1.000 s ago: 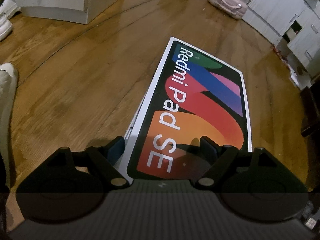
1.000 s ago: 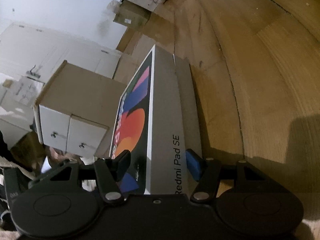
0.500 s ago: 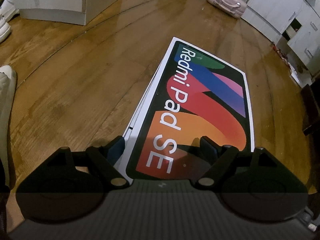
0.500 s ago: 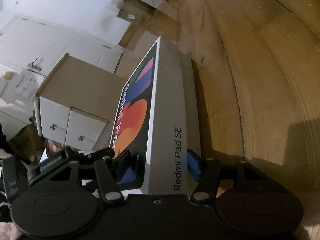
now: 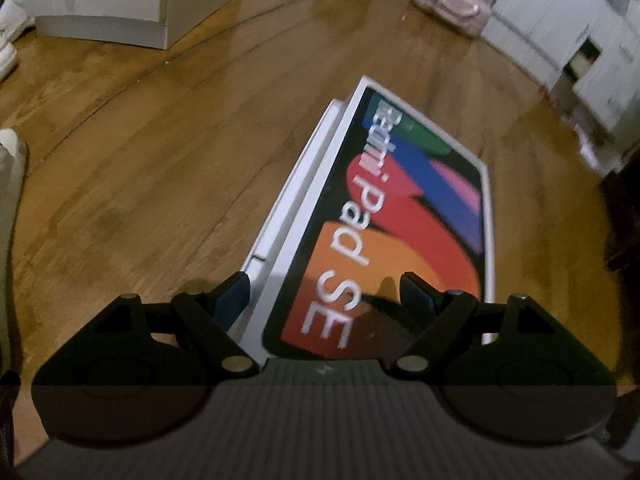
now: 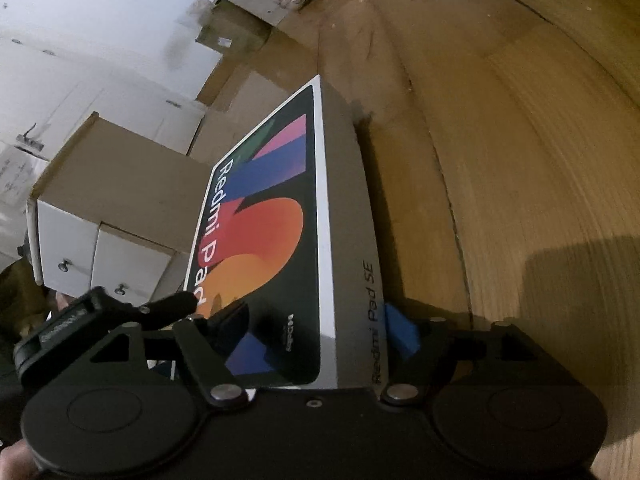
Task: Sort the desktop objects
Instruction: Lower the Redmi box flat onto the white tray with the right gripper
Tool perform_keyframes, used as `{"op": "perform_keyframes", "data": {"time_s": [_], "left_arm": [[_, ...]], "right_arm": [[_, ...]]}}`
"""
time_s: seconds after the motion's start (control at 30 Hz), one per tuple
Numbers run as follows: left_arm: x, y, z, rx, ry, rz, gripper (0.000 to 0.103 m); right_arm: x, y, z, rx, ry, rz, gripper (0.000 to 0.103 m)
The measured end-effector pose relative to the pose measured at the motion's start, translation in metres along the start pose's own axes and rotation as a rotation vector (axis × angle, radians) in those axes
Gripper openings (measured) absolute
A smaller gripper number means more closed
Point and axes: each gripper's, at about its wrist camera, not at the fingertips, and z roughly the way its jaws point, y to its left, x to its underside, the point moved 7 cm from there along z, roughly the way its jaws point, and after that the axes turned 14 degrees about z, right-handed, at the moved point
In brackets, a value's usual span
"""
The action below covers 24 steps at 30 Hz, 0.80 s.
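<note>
Your left hand-held gripper [image 5: 322,294] reaches over the near end of the tablet box [image 5: 384,220], its jaws spread wide: one finger beside the box's left edge, the other above the printed lid. Your right hand-held gripper [image 6: 316,330] clamps that box [image 6: 280,240] across its thickness, tilted off the wooden floor [image 6: 520,140]. A white cabinet [image 6: 108,216] stands left; a pink case [image 5: 452,2] lies beyond.

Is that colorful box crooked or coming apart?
Yes, a bit. In the left wrist view, the Redmi Pad SE box has its lid tilted up, so the white tray peeks out beside it. The right hand-held gripper pinches its edge.
</note>
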Motion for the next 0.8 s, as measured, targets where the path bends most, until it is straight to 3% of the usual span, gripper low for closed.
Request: {"op": "perform_keyframes", "data": {"time_s": [0.4,0.57,0.8], "left_arm": [[0.001,0.009,0.0,0.009,-0.009,-0.041,0.082],[-0.001,0.012,-0.005,0.013,-0.005,-0.047,0.082],[0.002,0.015,-0.003,0.003,0.001,-0.074,0.082]], "right_arm": [[-0.002,-0.007,-0.008,-0.122,-0.001,0.104,0.078],[-0.002,-0.006,-0.012,-0.131,-0.004,0.088,0.064],[-0.002,-0.006,-0.018,-0.14,-0.009,0.066,0.061]]}}
